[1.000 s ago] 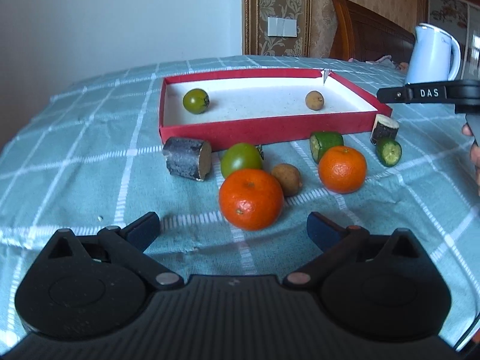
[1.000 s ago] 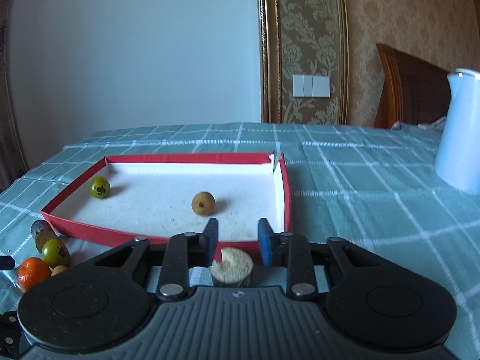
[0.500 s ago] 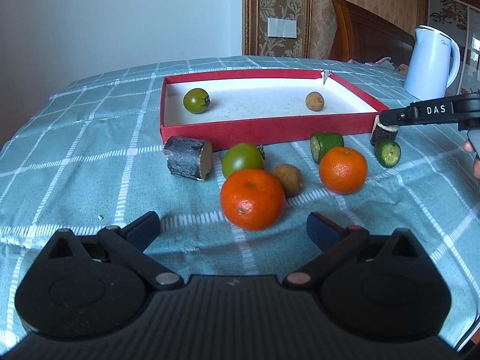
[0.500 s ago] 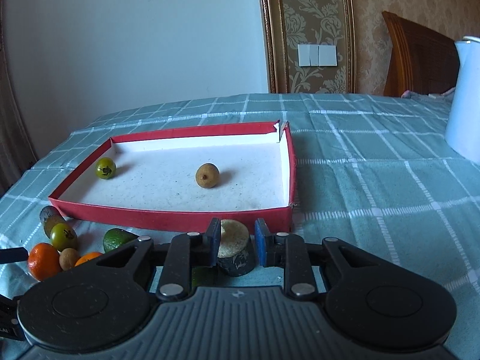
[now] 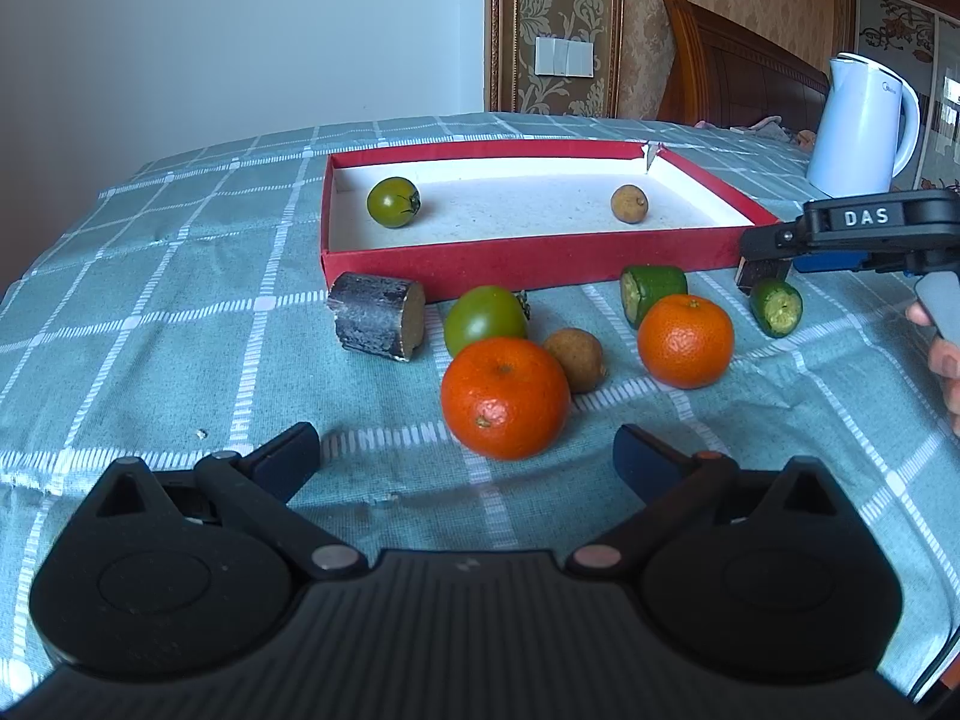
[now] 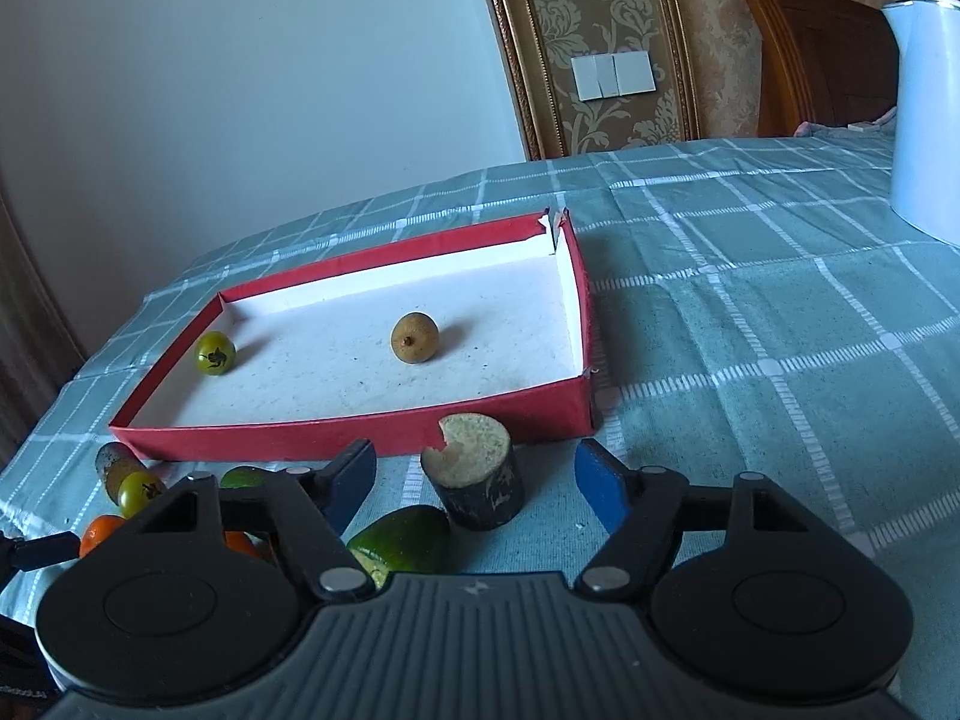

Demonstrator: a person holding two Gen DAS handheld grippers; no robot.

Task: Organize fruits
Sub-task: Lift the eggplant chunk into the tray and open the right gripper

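Observation:
A red tray [image 5: 528, 267] holds a small green tomato [image 5: 393, 201] and a brown longan [image 5: 629, 202]. In front of it lie a sugarcane log [image 5: 378, 315], a green tomato [image 5: 485, 319], two oranges [image 5: 505, 396] [image 5: 686, 341], a longan [image 5: 576, 359] and two cucumber pieces [image 5: 653, 291] [image 5: 776, 307]. My left gripper [image 5: 465, 450] is open just short of the nearer orange. My right gripper [image 6: 477, 474] has its jaws opening around a short sugarcane piece [image 6: 474, 471]. The piece stands on the cloth by the tray's near right corner, with neither pad touching it.
A white kettle [image 5: 861, 126] stands at the back right on the checked green cloth [image 5: 180, 312]. A wooden headboard [image 5: 738, 72] rises behind the table. A person's fingers [image 5: 945, 360] show at the right edge of the left wrist view.
The right gripper came down with the short sugarcane piece, set it on the cloth before the tray, and its jaws came apart. The left gripper stayed put.

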